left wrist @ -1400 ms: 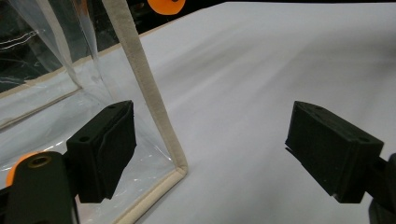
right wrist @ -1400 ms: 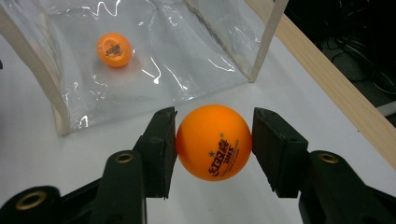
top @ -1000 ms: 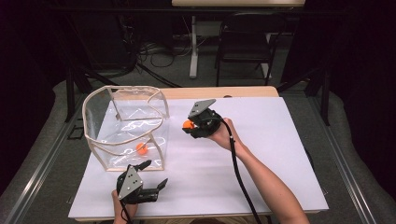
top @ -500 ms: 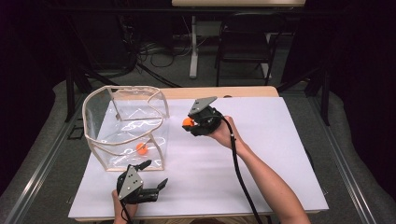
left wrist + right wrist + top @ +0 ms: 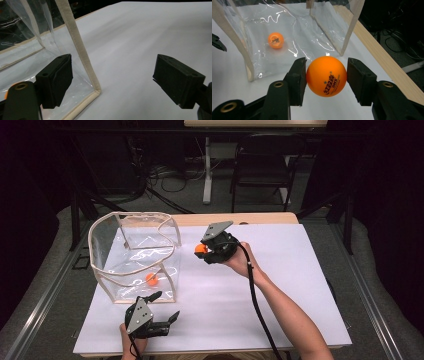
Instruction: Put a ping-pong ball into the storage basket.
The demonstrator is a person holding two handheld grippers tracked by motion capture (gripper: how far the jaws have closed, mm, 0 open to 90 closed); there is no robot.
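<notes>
Seemingly half done — one orange ball (image 5: pixel 151 279) lies inside the clear bag (image 5: pixel 134 257), another ball (image 5: pixel 326 75) sits clamped in the right hand-held gripper (image 5: pixel 206 251) beside it, left hand-held gripper (image 5: pixel 163 310) spread apart on the tabletop (image 5: pixel 300 290).

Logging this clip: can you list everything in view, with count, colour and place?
Clear bag: one, transparent with cream trim, standing open on the table's left.
Loose ball: one, orange, inside the bag on its floor.
Held ball: one, orange, between the right tool's jaws, above the table near the bag.
Table: one, white top with wooden far edge.
Chair: one, dark, beyond the table.
Left tool: black, open, at the bag's near corner.
Right tool: black, shut on the held ball.
</notes>
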